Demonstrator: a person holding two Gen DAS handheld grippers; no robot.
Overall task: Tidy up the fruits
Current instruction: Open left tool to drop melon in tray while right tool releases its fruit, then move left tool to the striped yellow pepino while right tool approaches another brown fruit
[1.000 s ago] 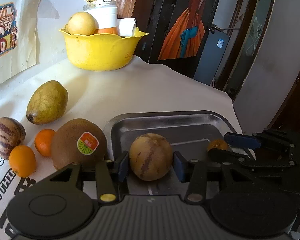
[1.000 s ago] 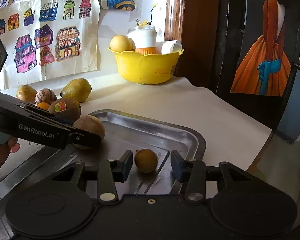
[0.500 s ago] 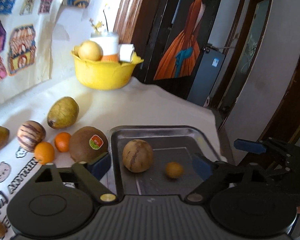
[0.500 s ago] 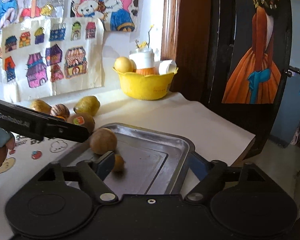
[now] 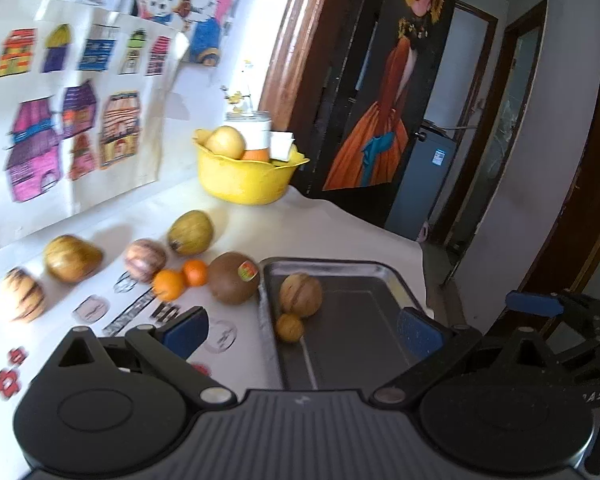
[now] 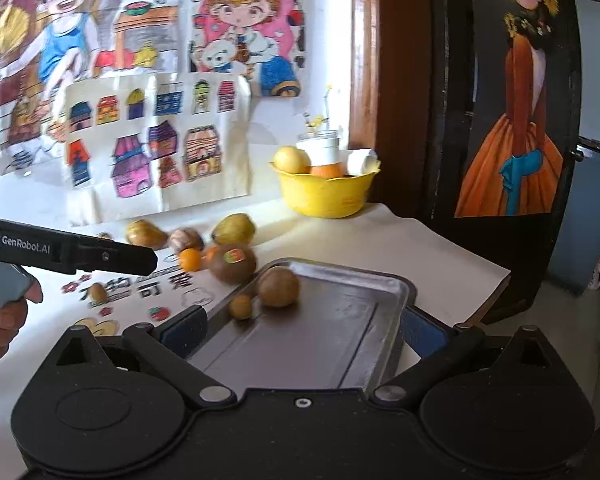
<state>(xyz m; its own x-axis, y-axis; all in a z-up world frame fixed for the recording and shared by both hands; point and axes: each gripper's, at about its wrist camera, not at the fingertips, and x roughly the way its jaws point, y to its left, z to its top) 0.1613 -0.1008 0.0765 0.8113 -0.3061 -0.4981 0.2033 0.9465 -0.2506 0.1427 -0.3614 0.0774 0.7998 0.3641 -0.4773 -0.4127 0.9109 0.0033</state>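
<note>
Two fruits lie in the metal tray (image 5: 384, 280): a round brown striped fruit (image 5: 301, 294) and a small yellow-brown fruit (image 5: 289, 327), touching or nearly so, against the tray's left wall. Both sit ahead of the left gripper (image 5: 302, 330), just beyond the line between its fingertips. The jaws have just been opening and now stand fully spread, with nothing between the pads. The right gripper (image 6: 300, 330) has likewise just been opening; it is spread wide and empty, the tray ahead of it and the two fruits ahead and left of its centre.

Still on the table, left of the tray and beyond the left jaw: a stickered kiwifruit (image 5: 233, 277) touching the tray wall, two small oranges (image 5: 182, 279), a green pear (image 5: 191, 233) and striped melons (image 5: 145, 260).

Risks, as judged:
- Both placed fruits are round and unrestrained; a knock to the tray could roll them.
- The kiwifruit is crowded by the oranges; a wide jaw closing there may push a neighbour away.
- The two grippers work close together and may collide.
</note>
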